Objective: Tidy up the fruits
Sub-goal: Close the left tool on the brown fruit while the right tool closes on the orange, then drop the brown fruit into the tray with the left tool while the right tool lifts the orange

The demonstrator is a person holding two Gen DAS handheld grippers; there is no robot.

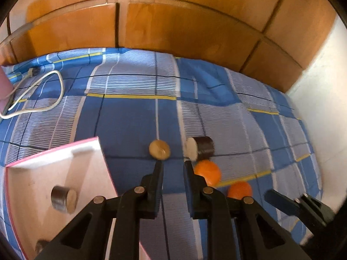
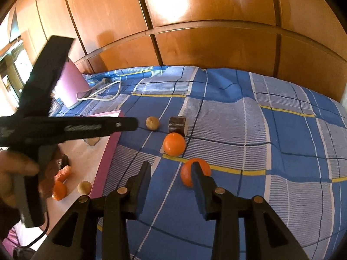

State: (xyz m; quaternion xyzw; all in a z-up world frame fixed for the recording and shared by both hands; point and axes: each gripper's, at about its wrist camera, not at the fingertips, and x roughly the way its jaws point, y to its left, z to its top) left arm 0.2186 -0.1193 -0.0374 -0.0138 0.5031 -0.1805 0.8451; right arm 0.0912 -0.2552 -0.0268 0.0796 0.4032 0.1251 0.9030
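Open, with nothing between the fingers: left claw [image 1: 171, 164], hanging over bare bedsheet [image 1: 130, 117], tan ball [image 1: 159, 149] just past the left fingertip, dark cylinder [image 1: 200, 151] just past the right one, and an orange [image 1: 208, 172] close against the outer side of that right finger. Wide stretch of free sheet beyond and to the right, up to the wooden wardrobe [image 1: 184, 26]; to the left, pink-edged tray [image 1: 95, 149] rim and white cable [image 1: 58, 86] in the way. Right claw [image 2: 171, 169] also spread, bare sheet between its fingers, second orange [image 2: 188, 174] partly behind its right finger.
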